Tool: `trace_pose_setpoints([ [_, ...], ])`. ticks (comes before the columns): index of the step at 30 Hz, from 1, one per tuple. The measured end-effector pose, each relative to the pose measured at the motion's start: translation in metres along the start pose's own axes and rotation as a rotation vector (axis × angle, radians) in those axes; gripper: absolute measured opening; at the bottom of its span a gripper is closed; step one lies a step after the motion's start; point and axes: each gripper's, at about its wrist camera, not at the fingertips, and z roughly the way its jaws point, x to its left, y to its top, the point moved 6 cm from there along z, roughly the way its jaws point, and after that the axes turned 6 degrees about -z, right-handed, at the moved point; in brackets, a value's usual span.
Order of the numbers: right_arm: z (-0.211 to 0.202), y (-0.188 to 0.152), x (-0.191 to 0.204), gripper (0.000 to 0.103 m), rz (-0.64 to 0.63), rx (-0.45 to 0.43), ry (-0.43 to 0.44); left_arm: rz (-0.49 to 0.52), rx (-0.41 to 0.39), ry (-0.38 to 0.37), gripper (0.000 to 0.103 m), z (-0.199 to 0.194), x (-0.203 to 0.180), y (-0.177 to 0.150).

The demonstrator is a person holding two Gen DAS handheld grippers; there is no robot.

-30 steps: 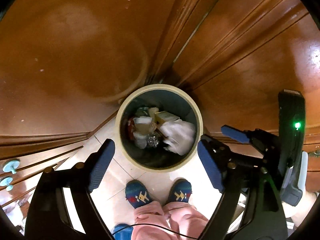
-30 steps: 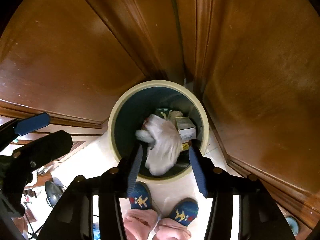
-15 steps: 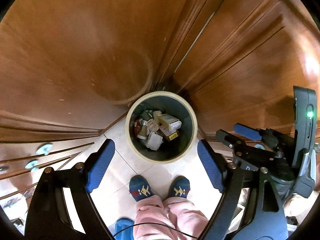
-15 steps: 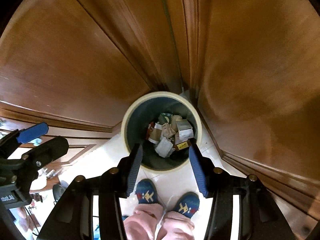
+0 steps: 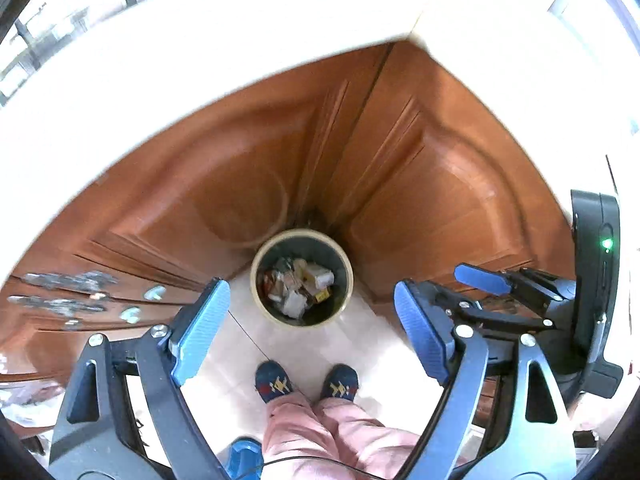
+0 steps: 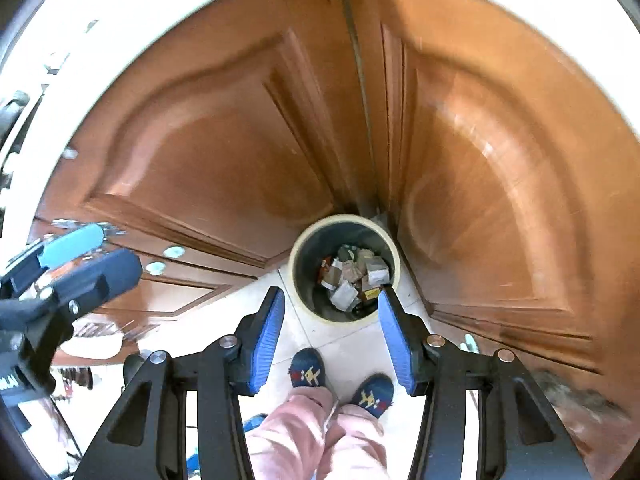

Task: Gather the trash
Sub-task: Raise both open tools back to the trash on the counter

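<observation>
A round dark trash bin with a cream rim (image 5: pixel 255 280) (image 6: pixel 292 268) stands on the tiled floor in a corner of wooden cabinets. Inside lies mixed trash (image 5: pixel 300 290) (image 6: pixel 352 280): small boxes, wrappers and crumpled white paper. My left gripper (image 5: pixel 310 332) hangs high above the bin, its blue pads wide apart and nothing between them. My right gripper (image 6: pixel 330 340) is also high above the bin, pads apart at about half width and empty. Each gripper shows in the other's view: the right gripper (image 5: pixel 480 280) at the right edge, the left gripper (image 6: pixel 72 248) at the left.
A person's feet in blue slippers (image 5: pixel 272 384) (image 6: pixel 306 372) stand just in front of the bin, pink trouser legs below. Brown cabinet doors (image 5: pixel 420 200) (image 6: pixel 220 152) meet behind the bin. A bright white countertop (image 5: pixel 200 40) runs above them. Drawers with round knobs (image 5: pixel 154 292) are at left.
Both grippers have risen well away from the bin, which now looks much smaller. The white crumpled piece seen at the bin's mouth a second ago has dropped in among the trash.
</observation>
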Motion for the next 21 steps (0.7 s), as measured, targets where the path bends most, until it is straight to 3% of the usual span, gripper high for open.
trace_pose_setpoints([
  [12, -0.175, 0.029, 0.034, 0.049, -0.119, -0.217, 0.012, 0.045, -0.246, 0.041, 0.083, -0.163, -0.027, 0.034],
  [21, -0.287, 0.042, 0.052, 0.052, -0.152, -0.375, 0.038, 0.04, -0.339, 0.053, 0.083, -0.236, -0.044, 0.045],
])
